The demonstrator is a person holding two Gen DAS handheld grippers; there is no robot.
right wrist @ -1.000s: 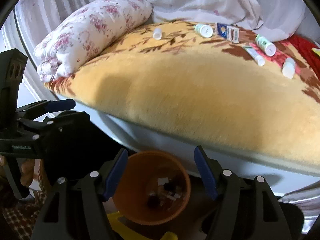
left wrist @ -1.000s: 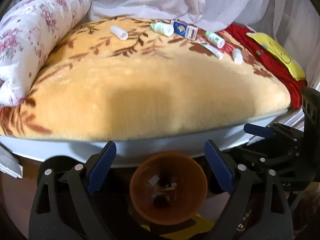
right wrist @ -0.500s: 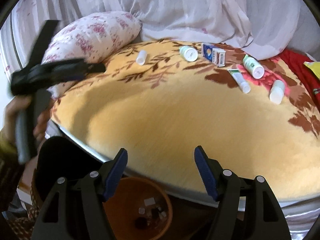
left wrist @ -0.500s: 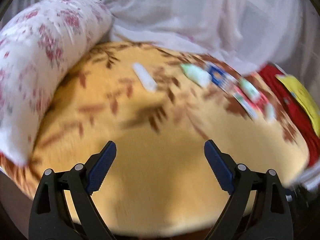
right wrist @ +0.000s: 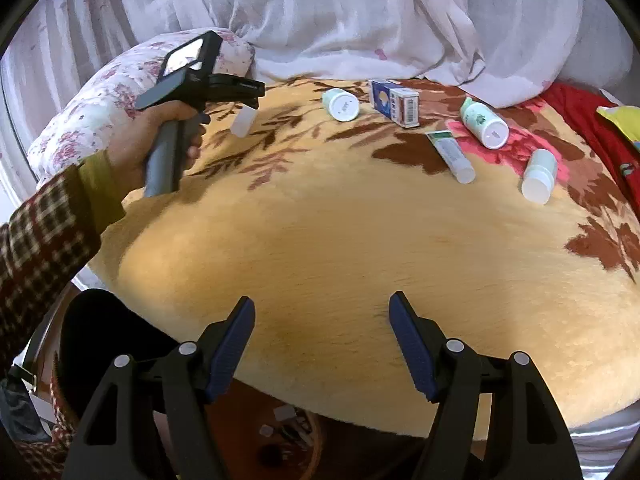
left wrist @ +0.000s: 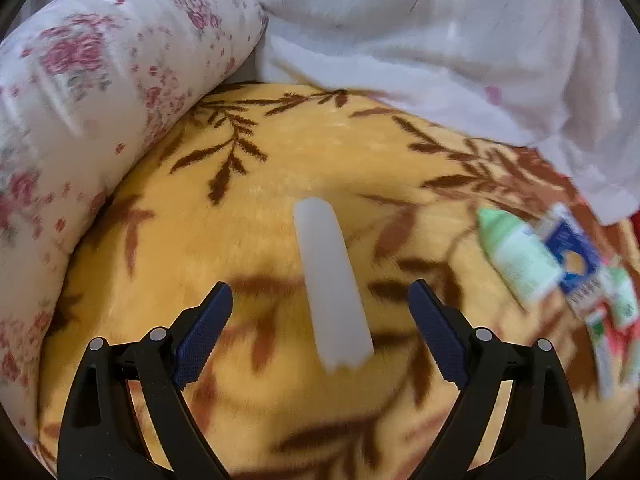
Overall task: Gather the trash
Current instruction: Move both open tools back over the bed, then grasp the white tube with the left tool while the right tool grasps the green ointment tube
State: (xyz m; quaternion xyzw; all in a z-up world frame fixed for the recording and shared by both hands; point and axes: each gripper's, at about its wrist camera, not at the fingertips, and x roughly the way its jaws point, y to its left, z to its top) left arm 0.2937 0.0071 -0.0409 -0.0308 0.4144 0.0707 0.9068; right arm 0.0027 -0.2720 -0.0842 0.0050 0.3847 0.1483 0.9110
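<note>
A white plastic tube (left wrist: 332,280) lies on the yellow blanket (left wrist: 280,160), pointing away from me. My left gripper (left wrist: 320,328) is open, its jaws on either side of the tube's near end without touching it. The right wrist view shows that left gripper (right wrist: 256,94) just above the tube (right wrist: 244,122). My right gripper (right wrist: 322,344) is open and empty over the blanket's front edge. Further back lie a green-white bottle (right wrist: 340,104), a blue box (right wrist: 394,102), a second bottle (right wrist: 484,122), a toothpaste tube (right wrist: 450,156) and a small white bottle (right wrist: 540,176).
A floral pillow (left wrist: 80,100) lies along the blanket's left side, and white bedding (right wrist: 360,20) is heaped at the back. A brown bin (right wrist: 280,440) with scraps inside stands on the floor below the bed edge. Red cloth (right wrist: 600,120) lies at the far right.
My left gripper moved from above the bin up and across the blanket to the white tube, which now lies between its jaws. My right gripper rose from the bin to the bed edge.
</note>
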